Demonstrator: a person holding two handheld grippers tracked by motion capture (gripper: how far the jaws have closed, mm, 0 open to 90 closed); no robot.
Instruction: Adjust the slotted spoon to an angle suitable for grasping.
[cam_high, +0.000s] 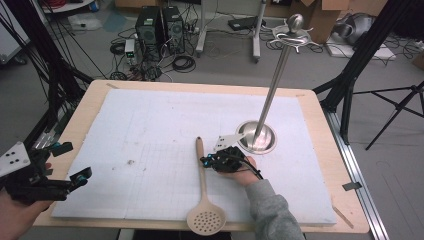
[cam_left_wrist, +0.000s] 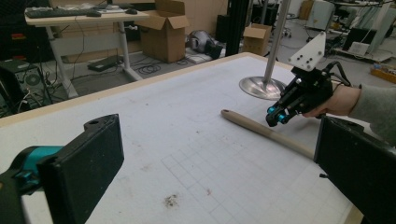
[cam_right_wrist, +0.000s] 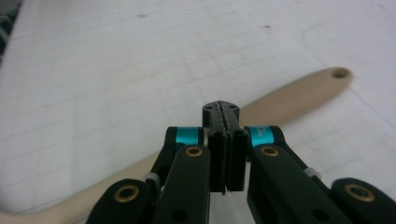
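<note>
Beige slotted plastic spoon (cam_high: 202, 185) may skid if our closed, empty right gripper (cam_high: 206, 161) nudges its handle; left gripper (cam_high: 80, 178) gapes empty.

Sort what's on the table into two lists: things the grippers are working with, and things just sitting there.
In hand:
- slotted spoon, lying flat on the mat
- right gripper, jaws shut, right at the spoon's handle
- left gripper, jaws open, at the table's left edge

Just lying about:
- metal stand, with its upright pole
- white mat
</note>
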